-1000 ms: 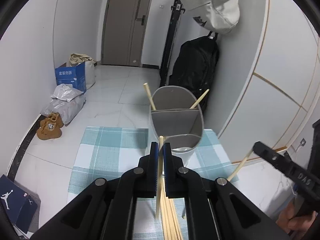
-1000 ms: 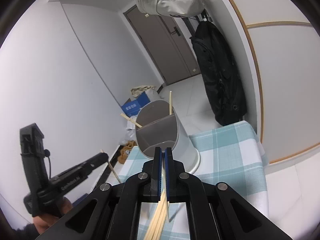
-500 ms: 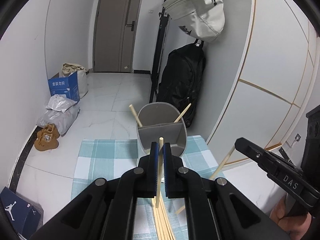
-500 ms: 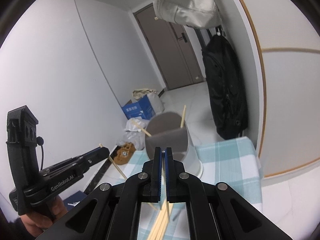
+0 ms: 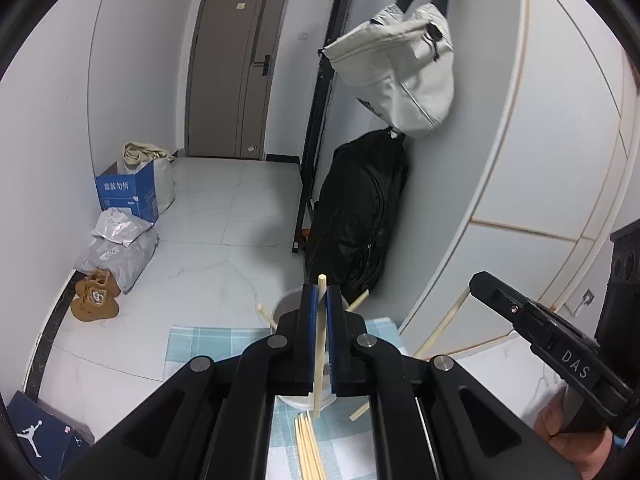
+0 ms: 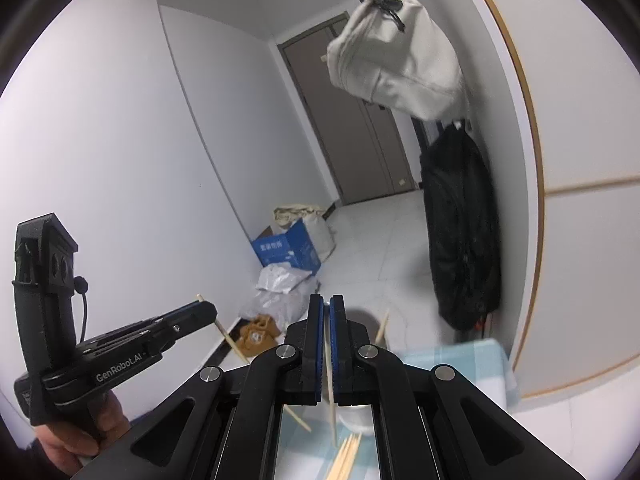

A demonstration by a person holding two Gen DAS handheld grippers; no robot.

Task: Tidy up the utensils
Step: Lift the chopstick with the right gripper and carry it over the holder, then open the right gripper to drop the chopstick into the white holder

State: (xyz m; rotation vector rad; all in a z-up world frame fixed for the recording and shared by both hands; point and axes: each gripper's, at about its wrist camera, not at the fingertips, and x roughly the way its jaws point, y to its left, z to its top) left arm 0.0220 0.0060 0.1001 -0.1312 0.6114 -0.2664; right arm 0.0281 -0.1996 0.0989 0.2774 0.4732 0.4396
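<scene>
Checked cloth [image 5: 208, 344] on table. White holder [image 5: 286, 306] on it, 2 chopsticks leaning inside. Left gripper [image 5: 322, 300] clenched on 1 chopstick [image 5: 319, 364]; right gripper [image 6: 326, 312] clenched on another [image 6: 329, 376]. Loose chopsticks [image 5: 308, 448] lie below.

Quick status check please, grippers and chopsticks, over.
Left gripper shut on one chopstick. Right gripper shut on another. Holder below, path unobstructed.

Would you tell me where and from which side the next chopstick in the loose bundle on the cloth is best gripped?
Judging by the left wrist view, the loose chopsticks lie flat and side by side on the checked cloth. I would come from above onto an outer stick near one end, pads either side of its thin width, so its neighbours stay put.
</scene>
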